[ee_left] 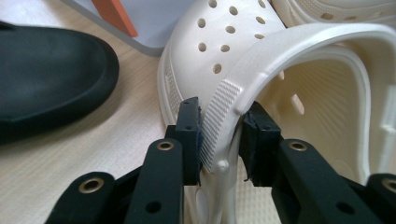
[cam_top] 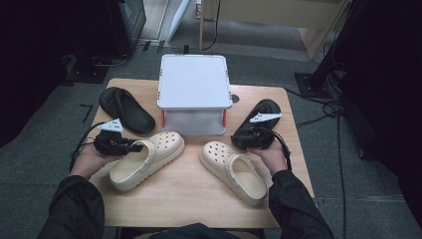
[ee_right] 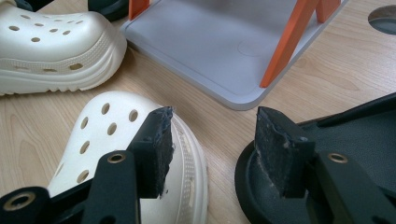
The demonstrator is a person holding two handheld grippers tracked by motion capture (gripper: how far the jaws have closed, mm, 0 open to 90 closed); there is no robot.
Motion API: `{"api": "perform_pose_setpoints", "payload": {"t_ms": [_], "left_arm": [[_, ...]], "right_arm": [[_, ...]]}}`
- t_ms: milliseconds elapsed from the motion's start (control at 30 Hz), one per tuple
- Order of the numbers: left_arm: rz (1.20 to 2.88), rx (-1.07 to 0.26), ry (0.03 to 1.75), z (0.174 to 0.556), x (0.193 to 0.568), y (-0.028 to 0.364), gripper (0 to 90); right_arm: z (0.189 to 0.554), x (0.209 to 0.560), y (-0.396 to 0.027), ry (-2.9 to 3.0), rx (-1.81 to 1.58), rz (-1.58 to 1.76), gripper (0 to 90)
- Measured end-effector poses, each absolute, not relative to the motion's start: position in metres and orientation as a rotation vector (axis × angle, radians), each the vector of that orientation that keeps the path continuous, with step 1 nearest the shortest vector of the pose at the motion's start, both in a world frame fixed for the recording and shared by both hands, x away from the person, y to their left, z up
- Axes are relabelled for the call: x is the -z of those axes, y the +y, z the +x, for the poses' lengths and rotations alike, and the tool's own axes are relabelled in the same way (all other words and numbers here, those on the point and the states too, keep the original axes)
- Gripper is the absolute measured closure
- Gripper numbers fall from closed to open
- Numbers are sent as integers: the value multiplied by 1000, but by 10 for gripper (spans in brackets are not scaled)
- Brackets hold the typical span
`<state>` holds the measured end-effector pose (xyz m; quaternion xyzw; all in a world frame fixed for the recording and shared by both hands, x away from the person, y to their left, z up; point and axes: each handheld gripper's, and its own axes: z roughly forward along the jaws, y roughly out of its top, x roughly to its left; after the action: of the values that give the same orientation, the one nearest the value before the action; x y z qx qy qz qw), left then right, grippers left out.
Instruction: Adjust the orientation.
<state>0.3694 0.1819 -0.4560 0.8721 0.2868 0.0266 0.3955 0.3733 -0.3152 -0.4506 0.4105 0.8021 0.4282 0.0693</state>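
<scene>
- On the table [cam_top: 199, 199], near the left front, we see the left cream clog [cam_top: 148, 159]: pale cream foam, rows of round vent holes over the toe, heel strap swung across the opening, ribbed patch where the strap meets the side.
- Toe points toward the grey shelf stand [cam_top: 194, 82], heel toward the person.
- Left claw [cam_top: 130, 148] is clamped on that clog; in the left gripper view both pads press the ribbed strap end and side wall [ee_left: 219, 126], one pad outside, one inside the shoe.
- Right claw [cam_top: 247, 140] stands open with nothing between the pads; in the right gripper view it hovers over the gap between the right cream clog [ee_right: 112, 140] and the black slide [ee_right: 336, 158].
- Right cream clog [cam_top: 233, 171] lies right of centre, same make, toe also toward the stand, apart from the left one.
- Second black slide [cam_top: 126, 109] lies at the back left, just beside the left clog's toe, not touching as far as we can tell.
- Grey shelf stand: flat top, orange legs [ee_right: 286, 46], lower grey plate on the table.
- Hidden or unclear: the left hand [cam_top: 92, 160] covers the left claw's body in the high view; the right-hand black slide [cam_top: 259, 119] is largely covered by the right claw and its plate.
- Left gripper view cuts off the clog's heel and sole; whether the clog rests fully on the table or is tipped we can't tell.
</scene>
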Motion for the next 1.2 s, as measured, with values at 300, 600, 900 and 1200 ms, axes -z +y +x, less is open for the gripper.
{"api": "perform_pose_setpoints", "payload": {"t_ms": [300, 600, 900, 1200], "left_arm": [[2157, -121, 666, 359, 445, 179, 775], [2097, -158, 599, 352, 424, 166, 782], [2081, -197, 599, 362, 418, 149, 784], [2095, -264, 669, 377, 420, 138, 786]], "right_arm": [[374, 452, -314, 2418, -1284, 1248, 465], [374, 453, -314, 2420, -1281, 1252, 463], [374, 453, -312, 2428, -1268, 1244, 462], [371, 455, -318, 2414, -1251, 1272, 460]]}}
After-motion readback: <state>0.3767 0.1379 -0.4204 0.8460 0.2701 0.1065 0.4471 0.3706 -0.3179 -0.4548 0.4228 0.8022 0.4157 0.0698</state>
